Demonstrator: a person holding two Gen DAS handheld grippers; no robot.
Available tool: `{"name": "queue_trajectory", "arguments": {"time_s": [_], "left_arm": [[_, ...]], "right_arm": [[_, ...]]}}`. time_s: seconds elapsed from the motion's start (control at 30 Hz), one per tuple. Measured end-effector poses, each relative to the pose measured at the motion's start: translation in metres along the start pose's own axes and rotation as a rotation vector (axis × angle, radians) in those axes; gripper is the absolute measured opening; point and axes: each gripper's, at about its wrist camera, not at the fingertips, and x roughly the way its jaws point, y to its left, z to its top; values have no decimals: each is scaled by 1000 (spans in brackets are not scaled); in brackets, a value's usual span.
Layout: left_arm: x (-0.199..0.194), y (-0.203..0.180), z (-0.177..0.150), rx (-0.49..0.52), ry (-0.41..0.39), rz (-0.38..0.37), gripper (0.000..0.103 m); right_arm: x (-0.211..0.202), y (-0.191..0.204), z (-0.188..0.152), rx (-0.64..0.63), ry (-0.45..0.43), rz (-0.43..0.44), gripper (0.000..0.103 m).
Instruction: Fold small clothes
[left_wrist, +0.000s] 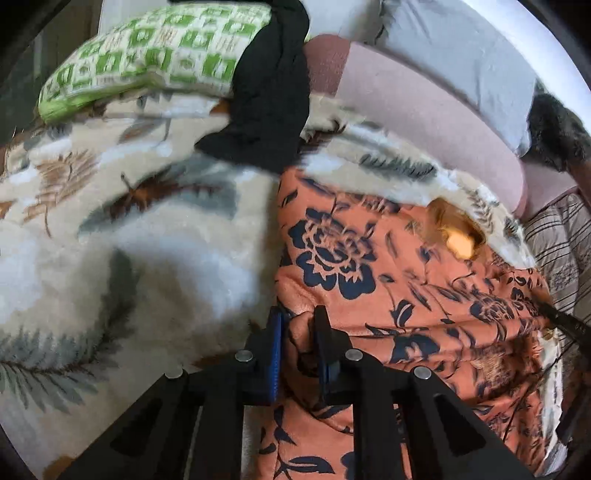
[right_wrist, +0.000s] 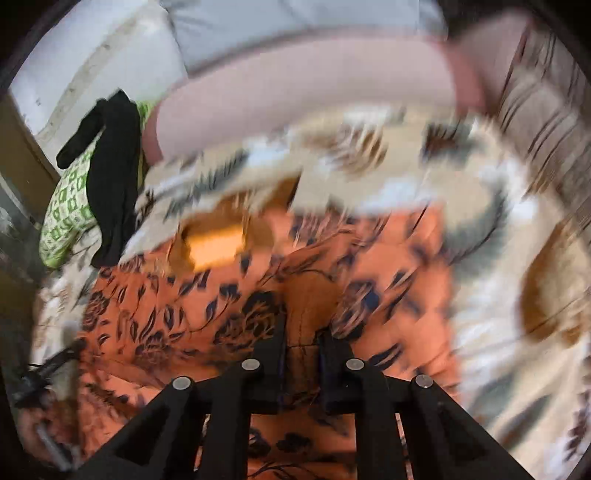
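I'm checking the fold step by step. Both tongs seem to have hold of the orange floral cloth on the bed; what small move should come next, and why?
Probably lift both together and carry the held edge across. The left tongs and right tongs each pinch a bunched fold of the orange floral cloth, which lies rumpled on the leaf-print blanket, not yet folded flat.

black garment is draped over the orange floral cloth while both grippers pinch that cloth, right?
Not quite. The black garment lies draped over the green checked pillow, apart from the orange floral cloth, as the left wrist view shows. Both the left gripper and right gripper do pinch that cloth.
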Motion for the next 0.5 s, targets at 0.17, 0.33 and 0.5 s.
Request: {"name": "queue_trajectory", "arguments": {"time_s": [0.17,0.33,0.5], "left_arm": [[-22,14,9,-60,-31,-21,45],[-19,1,46,16,-76,-24,62],[51,-5,69,11,118,-28,11]], "right_arm": [[33,-29,-19,86,134,91,84],[26,-44,14,209,77,205,84],[78,-45,28,224,238,244,36]]}}
